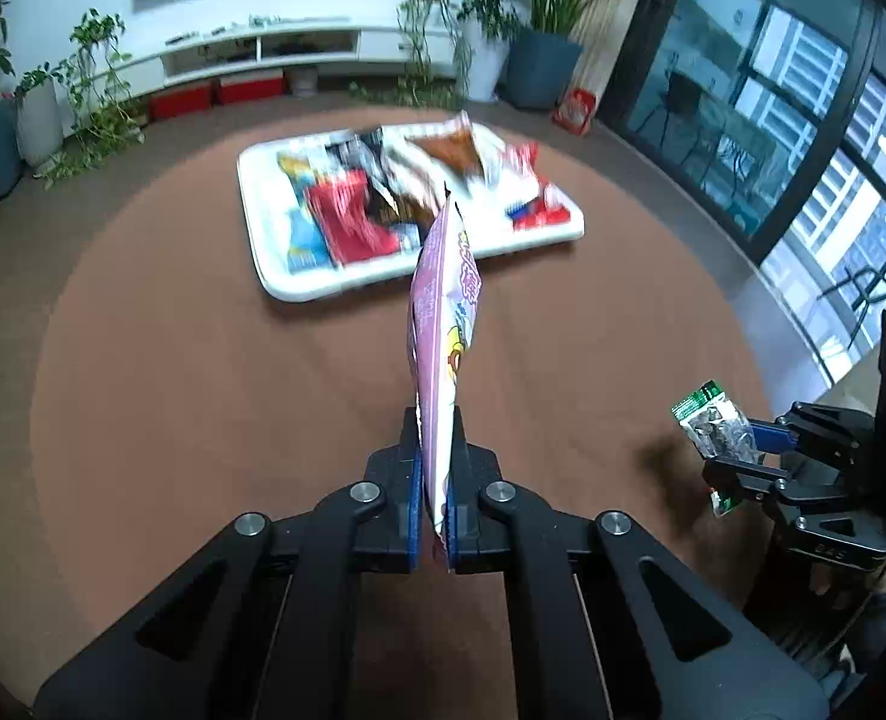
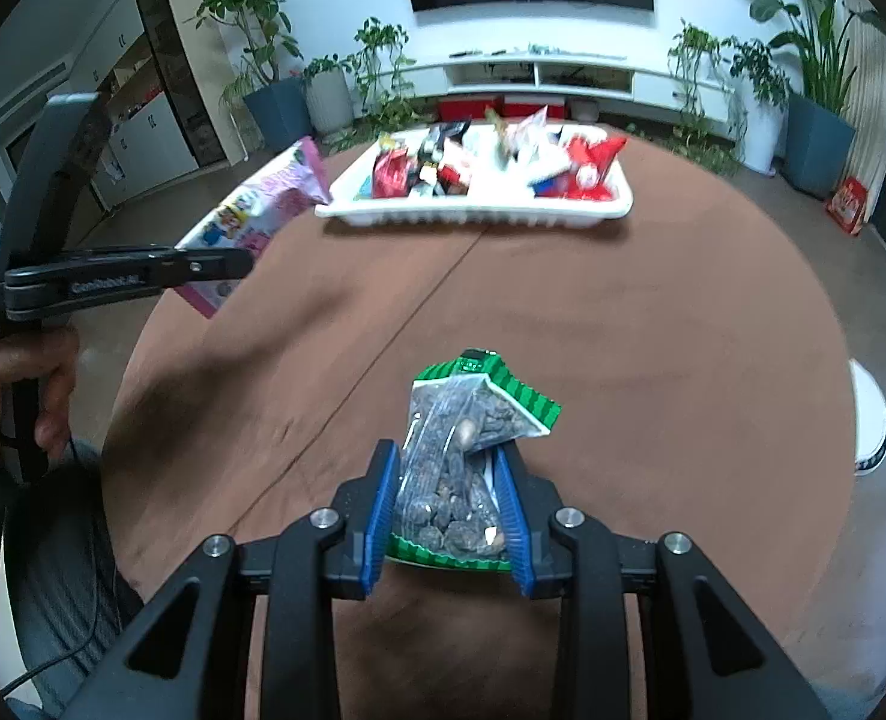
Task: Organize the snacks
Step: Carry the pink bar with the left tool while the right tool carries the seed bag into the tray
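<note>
Left gripper (image 1: pixel 437 480) was clenched on pink snack bag (image 1: pixel 443 324) at center frame; right gripper (image 2: pixel 446 510) clamped the nut pouch (image 2: pixel 461 456). Risk: thin edge pinch (bag dangling) slipping before white tray (image 1: pixel 299 285), upper center.

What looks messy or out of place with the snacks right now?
The packets in the white tray lie heaped and tilted, not in rows. Nothing looks spilled or torn. The left tongs pinch a pink packet; the right tongs grip a green-edged packet.
</note>
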A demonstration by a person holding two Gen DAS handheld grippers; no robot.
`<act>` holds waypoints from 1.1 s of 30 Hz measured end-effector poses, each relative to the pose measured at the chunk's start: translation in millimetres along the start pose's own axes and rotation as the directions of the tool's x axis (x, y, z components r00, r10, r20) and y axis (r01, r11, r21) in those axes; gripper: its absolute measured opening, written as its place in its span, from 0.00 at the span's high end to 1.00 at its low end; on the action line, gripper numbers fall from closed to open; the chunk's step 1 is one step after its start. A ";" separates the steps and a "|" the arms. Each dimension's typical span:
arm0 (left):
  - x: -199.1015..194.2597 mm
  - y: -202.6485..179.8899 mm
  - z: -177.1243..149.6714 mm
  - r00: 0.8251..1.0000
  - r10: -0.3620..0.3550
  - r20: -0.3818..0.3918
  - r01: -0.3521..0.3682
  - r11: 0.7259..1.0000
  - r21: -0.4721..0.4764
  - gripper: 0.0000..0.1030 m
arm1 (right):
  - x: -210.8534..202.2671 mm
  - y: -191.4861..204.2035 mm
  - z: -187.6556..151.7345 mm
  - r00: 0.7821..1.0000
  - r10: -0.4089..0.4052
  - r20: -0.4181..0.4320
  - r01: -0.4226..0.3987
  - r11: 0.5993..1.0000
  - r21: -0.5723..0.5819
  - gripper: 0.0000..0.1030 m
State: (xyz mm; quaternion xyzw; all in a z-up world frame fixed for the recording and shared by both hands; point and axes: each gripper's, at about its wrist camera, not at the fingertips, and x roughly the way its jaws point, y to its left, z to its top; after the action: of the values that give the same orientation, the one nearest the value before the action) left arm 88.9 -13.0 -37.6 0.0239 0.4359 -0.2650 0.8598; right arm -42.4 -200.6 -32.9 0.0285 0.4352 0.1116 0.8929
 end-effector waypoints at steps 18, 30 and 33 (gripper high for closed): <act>41.7 43.1 149.8 0.993 0.067 0.100 -0.058 0.994 -0.093 0.96 | 56.0 -22.1 225.7 0.982 -0.015 0.188 0.027 0.998 -0.063 0.66; 122.6 57.7 148.2 0.995 0.089 0.043 -0.083 0.989 -0.122 0.96 | 170.0 -7.6 249.2 0.998 -0.045 0.033 0.050 0.990 -0.133 0.66; 135.5 60.8 146.2 0.994 0.101 0.027 -0.097 0.988 -0.121 0.96 | 182.9 -8.4 246.1 0.998 -0.068 0.015 0.069 0.987 -0.145 0.66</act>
State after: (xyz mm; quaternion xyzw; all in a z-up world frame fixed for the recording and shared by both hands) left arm 290.6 -59.4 -62.0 -0.0103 0.4347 -0.1957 0.8790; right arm 261.0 -156.4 -22.8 -0.0512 0.4221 0.1121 0.8981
